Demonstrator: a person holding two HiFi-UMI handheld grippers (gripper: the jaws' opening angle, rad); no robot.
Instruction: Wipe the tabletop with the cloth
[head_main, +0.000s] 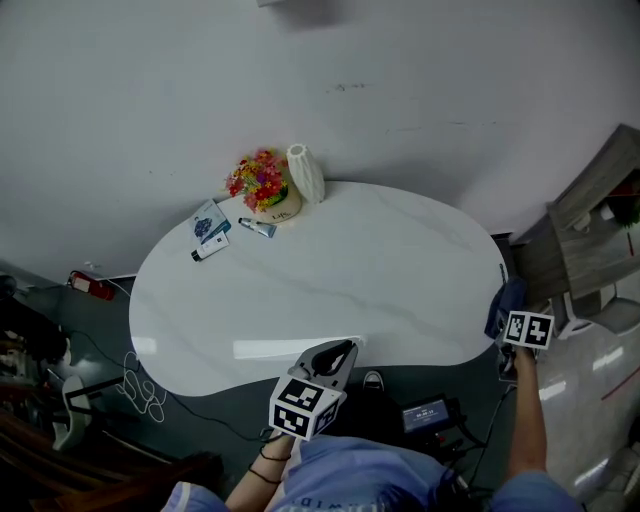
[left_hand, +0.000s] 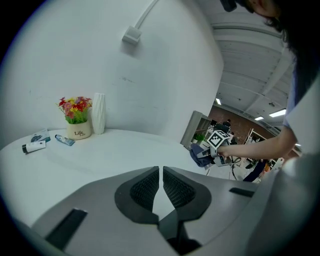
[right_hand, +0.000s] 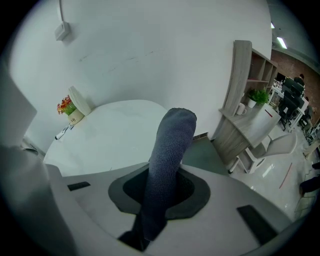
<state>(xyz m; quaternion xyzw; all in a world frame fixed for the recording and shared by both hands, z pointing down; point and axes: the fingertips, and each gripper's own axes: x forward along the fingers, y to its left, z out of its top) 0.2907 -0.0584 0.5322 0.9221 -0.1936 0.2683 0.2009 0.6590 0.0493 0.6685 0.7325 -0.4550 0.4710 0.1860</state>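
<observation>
Where print can be read: the cream flower pot (left_hand: 79, 131) carries the word "Life" in dark letters. A smaller line beneath it is too fine to read. Print on the blue packet (head_main: 210, 222), the blue-ended tube (head_main: 256, 228) and the white tube with a dark cap (head_main: 207, 251) is too small to make out. Each gripper's cube bears black-and-white square markers.

Cloth (right_hand: 169, 150): dark blue, knitted texture. It is clamped between the jaws of the right gripper (right_hand: 167, 186) and stands up out of them as a rolled fold. In the head view this gripper sits at the right end of the tabletop (head_main: 400, 270), with the cloth at the rim. Whether the cloth touches the surface cannot be told.

Left gripper (left_hand: 161, 176): jaws drawn to a thin slit, nothing between them. It hangs over the near edge of the table.

Tabletop: white, oval, faint grey veining. At the back left the pot holds red, yellow and pink flowers. A white ribbed vase (head_main: 305, 173) stands just beside it, close to the wall. The packet and both tubes lie to the pot's left, so this group takes up the back-left corner.

Surroundings: a wooden shelf unit (head_main: 585, 215) stands just beyond the table's right end. Loose cables (head_main: 140, 388) lie on the dark floor to the left. A small box with a conduit (left_hand: 131, 35) is fixed to the wall.
</observation>
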